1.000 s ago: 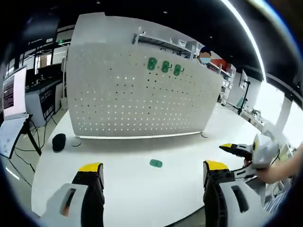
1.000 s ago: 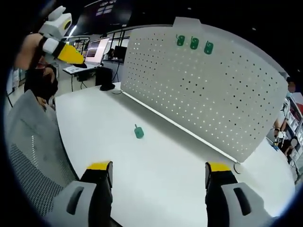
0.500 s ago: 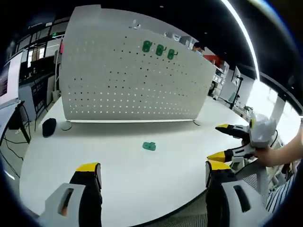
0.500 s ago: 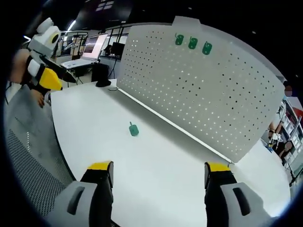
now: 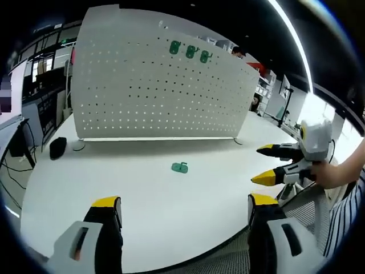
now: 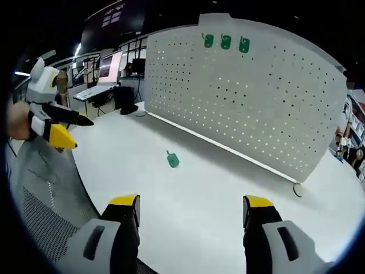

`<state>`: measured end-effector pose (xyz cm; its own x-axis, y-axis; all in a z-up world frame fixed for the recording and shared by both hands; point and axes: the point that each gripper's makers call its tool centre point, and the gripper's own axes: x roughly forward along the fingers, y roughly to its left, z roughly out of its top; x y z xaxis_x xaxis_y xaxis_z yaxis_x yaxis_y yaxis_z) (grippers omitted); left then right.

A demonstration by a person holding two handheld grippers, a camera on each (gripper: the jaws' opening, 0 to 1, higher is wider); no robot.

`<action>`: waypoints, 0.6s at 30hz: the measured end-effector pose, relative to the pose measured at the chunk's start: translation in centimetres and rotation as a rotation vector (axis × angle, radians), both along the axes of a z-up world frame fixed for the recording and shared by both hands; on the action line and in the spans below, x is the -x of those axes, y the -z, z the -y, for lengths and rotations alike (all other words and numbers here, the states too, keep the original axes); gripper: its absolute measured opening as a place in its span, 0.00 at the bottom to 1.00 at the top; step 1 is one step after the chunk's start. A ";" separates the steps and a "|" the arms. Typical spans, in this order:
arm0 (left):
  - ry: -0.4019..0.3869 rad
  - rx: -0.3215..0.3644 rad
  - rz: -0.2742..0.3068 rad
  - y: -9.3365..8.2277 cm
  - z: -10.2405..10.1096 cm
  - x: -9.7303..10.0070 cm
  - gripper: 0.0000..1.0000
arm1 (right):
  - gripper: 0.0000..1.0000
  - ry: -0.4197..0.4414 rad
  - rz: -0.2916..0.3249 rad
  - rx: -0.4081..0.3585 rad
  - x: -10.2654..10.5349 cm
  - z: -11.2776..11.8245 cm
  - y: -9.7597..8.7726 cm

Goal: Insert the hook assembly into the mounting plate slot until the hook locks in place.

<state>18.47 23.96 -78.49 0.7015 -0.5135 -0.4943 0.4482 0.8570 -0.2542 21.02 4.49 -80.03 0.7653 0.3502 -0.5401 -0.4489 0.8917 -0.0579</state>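
A small green hook assembly [image 5: 180, 167] lies flat on the white table [image 5: 142, 194], also seen in the right gripper view as the hook assembly [image 6: 172, 160]. Behind it stands a white perforated mounting plate [image 5: 159, 97] with three green hooks [image 5: 189, 52] near its top edge; in the right gripper view the plate [image 6: 251, 103] carries the same hooks [image 6: 226, 42]. My left gripper [image 5: 179, 208] is open, well short of the hook assembly. My right gripper [image 6: 190, 205] is open too, with nothing between its jaws. Each gripper appears in the other's view: right gripper [image 5: 272, 164], left gripper [image 6: 64, 131].
A dark mouse-like object [image 5: 57, 148] and a round foot lie at the plate's left end. A mesh chair [image 6: 45, 211] stands at the table edge. Desks, monitors and shelving fill the background. A hand and striped sleeve [image 5: 342, 188] hold the right gripper.
Both views have shifted with the hands. The other gripper sits lower and closer to the table in each view. The hook assembly has stayed on the table.
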 end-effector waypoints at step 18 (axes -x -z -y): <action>0.011 0.029 0.016 -0.1 -0.3 -0.2 0.92 | 0.44 0.512 -0.232 -0.496 -8.7 -7.8 5.3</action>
